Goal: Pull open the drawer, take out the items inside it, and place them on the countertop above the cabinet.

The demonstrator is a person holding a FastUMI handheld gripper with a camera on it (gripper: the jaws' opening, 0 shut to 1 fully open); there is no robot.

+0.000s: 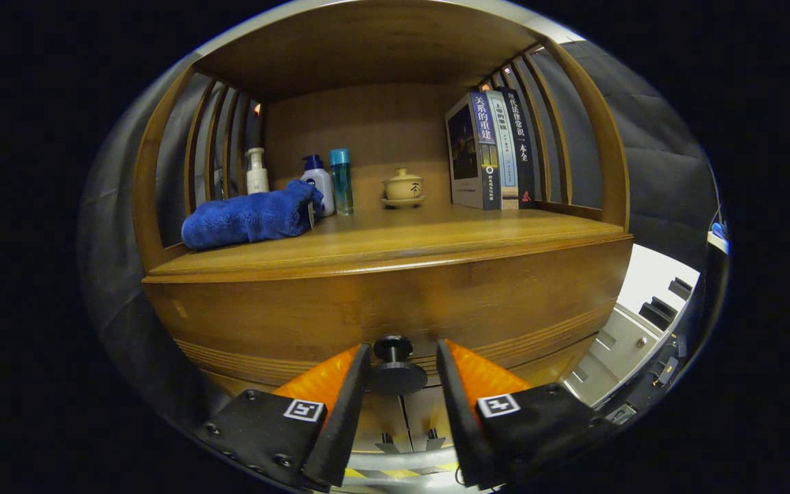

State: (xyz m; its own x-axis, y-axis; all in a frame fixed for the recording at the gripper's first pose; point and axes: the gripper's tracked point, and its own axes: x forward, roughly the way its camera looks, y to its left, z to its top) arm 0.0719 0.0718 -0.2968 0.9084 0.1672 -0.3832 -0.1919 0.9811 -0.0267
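My hand-held gripper [402,363] is straddling the drawer knob [395,370], fingers open, not yet pressing. Drawer [395,309] is sitting shut beneath the bench [395,240]. I'm judging: clamp squarely on the knob, then pull straight back.

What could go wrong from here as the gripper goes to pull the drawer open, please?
The gripper is open, its fingers flanking the black drawer knob without visibly pressing it; pulling now would likely slip off. The knob is small and round, so a shallow grip may also slide. A jerky pull might shake the lidded teacup on the countertop.
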